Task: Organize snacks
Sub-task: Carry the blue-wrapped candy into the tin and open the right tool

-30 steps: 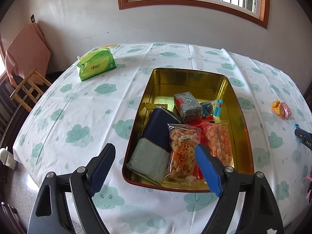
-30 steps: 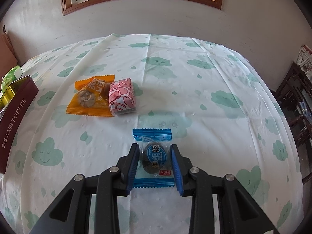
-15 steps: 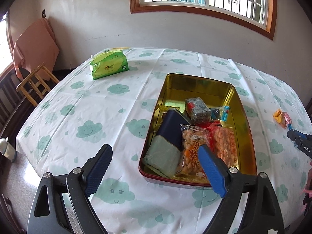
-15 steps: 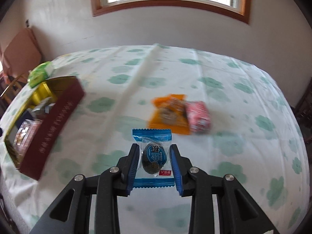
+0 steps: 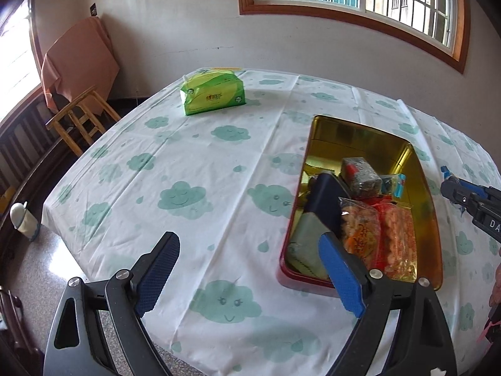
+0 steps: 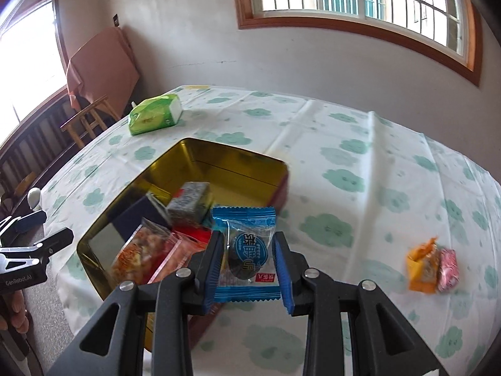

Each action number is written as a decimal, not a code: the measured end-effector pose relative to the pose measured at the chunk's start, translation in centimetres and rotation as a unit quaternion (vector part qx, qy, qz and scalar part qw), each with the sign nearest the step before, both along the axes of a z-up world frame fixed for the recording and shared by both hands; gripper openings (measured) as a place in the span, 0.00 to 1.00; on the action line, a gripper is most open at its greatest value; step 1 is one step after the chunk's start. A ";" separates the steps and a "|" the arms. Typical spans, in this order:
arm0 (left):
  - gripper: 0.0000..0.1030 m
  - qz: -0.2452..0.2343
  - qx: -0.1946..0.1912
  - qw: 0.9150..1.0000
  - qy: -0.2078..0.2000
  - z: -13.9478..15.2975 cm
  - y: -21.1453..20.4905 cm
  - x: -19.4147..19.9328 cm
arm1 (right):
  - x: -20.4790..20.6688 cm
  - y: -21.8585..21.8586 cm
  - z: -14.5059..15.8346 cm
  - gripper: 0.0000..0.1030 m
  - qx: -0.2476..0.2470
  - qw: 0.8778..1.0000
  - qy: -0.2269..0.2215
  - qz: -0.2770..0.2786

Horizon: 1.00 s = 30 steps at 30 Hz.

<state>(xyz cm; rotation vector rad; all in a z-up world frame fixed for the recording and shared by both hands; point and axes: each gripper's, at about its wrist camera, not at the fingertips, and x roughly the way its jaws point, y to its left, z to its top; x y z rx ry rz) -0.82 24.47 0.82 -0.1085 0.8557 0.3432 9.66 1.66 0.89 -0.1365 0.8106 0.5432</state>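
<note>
My right gripper [image 6: 247, 258] pinches the blue snack packet [image 6: 245, 250] by its slippery wrapper, just ahead of the gold tin [image 6: 238, 164]; it may slide out short of the rim. My left gripper [image 5: 250, 275] gapes wide, holding nothing, its right finger over the tin's near corner, so I risk knocking it.

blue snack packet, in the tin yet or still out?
Out. The blue-wrapped snack packet is clamped in the right gripper, held in the air near the gold rectangular tin, not lying among its snacks.

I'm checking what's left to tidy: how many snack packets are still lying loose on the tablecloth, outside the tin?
2: an orange packet and a pink packet, touching, right of the tin. A blue packet is held in the right tool, off the cloth. Others may lie out of view.
</note>
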 end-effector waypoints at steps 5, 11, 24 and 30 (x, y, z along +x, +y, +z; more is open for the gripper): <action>0.86 0.020 -0.005 1.000 0.005 -0.2 1.3 -0.3 | 0.3 2.6 -0.5 0.32 -0.013 1.000 0.000 0.023; 0.86 0.037 -0.014 0.999 0.015 -0.8 2.5 -0.5 | 0.9 4.5 -1.7 0.32 -0.026 0.999 0.000 0.037; 0.86 0.035 -0.014 0.999 0.024 -1.3 2.7 -0.2 | 1.1 5.8 -3.1 0.32 -0.036 0.998 0.006 0.045; 0.86 0.029 -0.013 0.999 0.028 -1.7 2.3 0.0 | 1.1 5.4 -3.1 0.33 -0.026 0.999 0.010 0.041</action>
